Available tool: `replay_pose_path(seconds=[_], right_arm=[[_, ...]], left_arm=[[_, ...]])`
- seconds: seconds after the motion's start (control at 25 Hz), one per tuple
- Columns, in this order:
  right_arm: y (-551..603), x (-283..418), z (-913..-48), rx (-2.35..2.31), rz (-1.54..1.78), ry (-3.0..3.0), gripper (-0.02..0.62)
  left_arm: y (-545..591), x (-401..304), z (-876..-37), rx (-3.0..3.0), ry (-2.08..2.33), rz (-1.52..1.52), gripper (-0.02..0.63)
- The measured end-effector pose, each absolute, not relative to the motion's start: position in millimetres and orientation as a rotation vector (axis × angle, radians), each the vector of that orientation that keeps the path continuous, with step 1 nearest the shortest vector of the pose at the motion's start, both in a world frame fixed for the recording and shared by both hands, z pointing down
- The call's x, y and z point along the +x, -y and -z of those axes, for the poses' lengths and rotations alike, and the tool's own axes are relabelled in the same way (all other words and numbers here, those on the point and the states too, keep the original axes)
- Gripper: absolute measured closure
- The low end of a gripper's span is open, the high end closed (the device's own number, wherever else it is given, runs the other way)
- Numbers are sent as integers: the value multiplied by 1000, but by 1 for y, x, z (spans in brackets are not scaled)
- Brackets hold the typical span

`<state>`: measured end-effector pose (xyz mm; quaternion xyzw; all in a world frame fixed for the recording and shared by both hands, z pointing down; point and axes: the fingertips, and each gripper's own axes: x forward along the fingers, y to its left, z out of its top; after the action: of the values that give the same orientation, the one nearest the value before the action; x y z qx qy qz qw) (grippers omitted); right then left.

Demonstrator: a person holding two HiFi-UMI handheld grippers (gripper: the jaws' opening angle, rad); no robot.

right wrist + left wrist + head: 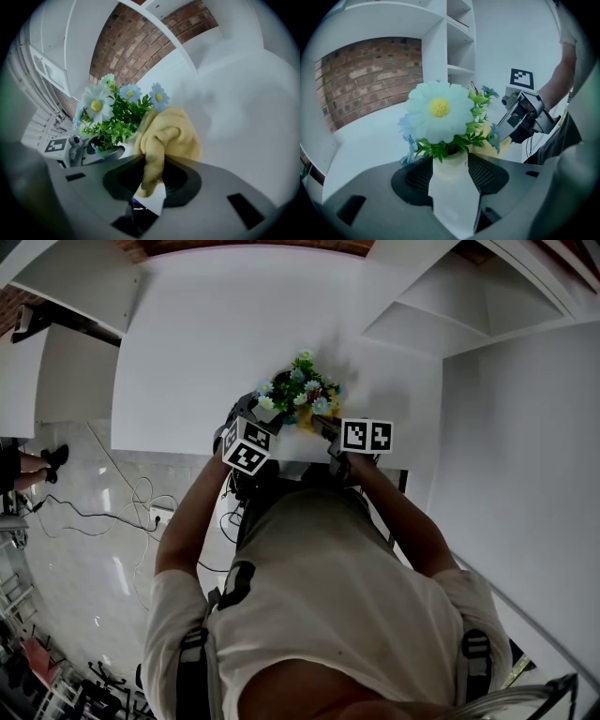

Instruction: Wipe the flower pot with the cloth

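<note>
Table: white [187,352], brick wall behind; flower pot [452,197] at its near edge.
Left tongs [450,171]: clamped on the pot's sides; keep it steady.
Right tongs [151,176]: pinching the yellow cloth [171,136] beside the blooms. Bring it lower, onto the pot wall.

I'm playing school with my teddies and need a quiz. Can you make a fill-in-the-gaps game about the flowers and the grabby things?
1. The right gripper is pinching a soft cloth whose colour is ____.
2. The flower pot stands between the jaws of the left gripper, and the pot's colour is ____.
3. The reddish wall at the back is built of ____.

Missing words: yellow; white; bricks.
</note>
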<state>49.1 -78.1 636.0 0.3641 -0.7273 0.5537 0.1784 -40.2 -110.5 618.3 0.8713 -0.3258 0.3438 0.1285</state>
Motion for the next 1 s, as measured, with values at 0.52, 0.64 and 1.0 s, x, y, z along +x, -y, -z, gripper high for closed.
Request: replay_pose_path(seconds=[0.52,0.64,1.0], right_arm=[[120,67,-620,1144,-1516,2114,499],[116,64,-625,1144,-1524,2097,499],[90,40,-632,1075,-1602,2069,499]], left_arm=[[120,-41,-622,2587,859,-1040,351],[121,-41,-621,2556,938,-1018,370],[110,-38,-619,2461,1037,-982,379]])
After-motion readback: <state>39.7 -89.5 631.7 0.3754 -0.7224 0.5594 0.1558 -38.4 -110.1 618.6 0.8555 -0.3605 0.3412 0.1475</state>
